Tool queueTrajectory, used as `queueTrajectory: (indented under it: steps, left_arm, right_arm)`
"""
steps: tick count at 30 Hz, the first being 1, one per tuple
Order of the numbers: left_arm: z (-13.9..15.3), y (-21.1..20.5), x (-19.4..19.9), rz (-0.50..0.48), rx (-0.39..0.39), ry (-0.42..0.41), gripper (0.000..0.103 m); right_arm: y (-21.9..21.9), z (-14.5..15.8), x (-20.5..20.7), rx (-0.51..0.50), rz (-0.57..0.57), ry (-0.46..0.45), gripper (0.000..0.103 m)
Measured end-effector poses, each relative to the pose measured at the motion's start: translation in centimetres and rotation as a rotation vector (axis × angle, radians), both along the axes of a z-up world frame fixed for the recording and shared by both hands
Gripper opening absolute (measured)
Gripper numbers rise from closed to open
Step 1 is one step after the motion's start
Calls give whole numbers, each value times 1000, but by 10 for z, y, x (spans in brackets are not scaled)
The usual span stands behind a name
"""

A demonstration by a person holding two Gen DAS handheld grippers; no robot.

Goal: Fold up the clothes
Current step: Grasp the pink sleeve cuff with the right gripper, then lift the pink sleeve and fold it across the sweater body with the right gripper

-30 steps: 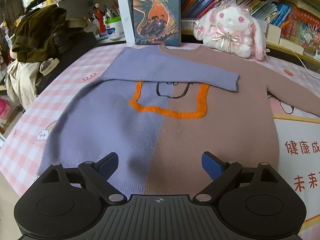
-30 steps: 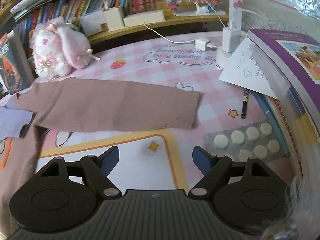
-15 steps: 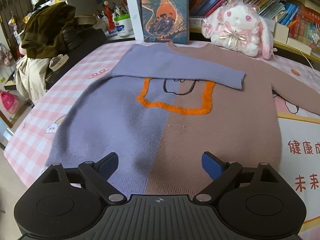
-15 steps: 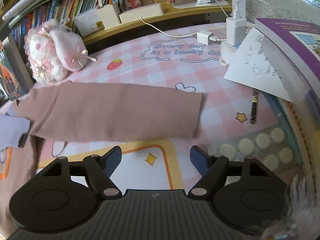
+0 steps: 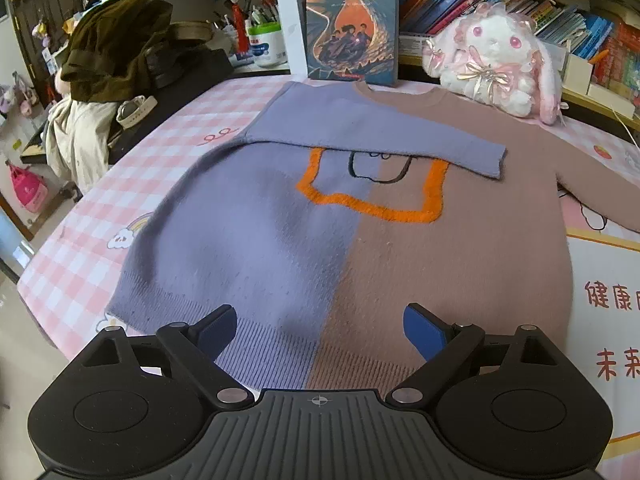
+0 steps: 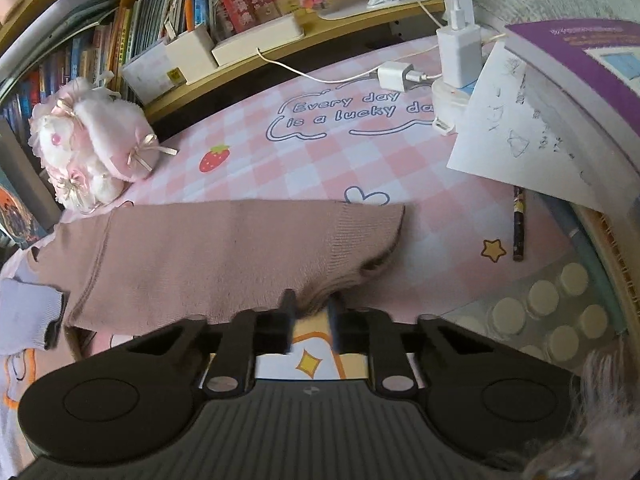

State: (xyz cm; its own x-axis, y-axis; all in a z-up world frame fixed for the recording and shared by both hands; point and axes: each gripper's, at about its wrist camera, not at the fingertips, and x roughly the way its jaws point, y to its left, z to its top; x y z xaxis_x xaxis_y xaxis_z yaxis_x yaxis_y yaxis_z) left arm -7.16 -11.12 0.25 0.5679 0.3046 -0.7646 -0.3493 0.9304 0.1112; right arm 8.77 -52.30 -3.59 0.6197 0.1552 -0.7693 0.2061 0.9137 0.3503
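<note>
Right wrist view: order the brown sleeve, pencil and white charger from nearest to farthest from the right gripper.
1. brown sleeve: its cuff edge pinched in the right gripper.
2. pencil: right, on the mat.
3. white charger: far, near the shelf.

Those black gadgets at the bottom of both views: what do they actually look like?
Both are matte black plastic. The left gripper has a ribbed central plate with a small crosshair mark, round discs either side, silver pivot pins, and two angled fingers with blue pads. The right gripper has the same ribbed plate, discs and pins; its pad colour is hidden. No cables or sleeves show.
</note>
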Motion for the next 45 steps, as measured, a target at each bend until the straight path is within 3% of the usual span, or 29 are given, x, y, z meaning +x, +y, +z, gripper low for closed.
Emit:
queueTrajectory:
  steps: [8, 22, 31, 45]
  left_arm:
    - [-4, -2, 3, -10, -15, -4, 93]
    - [-4, 16, 5, -33, -34, -34, 93]
    - [-7, 49, 9, -116, -74, -80, 93]
    - [2, 124, 13, -385, -98, -169, 93]
  right_arm:
    - [2, 30, -1, 41, 37, -91, 5]
    - [40, 50, 2, 37, 109, -125, 5]
    - [98, 86, 8, 15, 156, -183, 5]
    - [233, 128, 27, -68, 206, -238, 5]
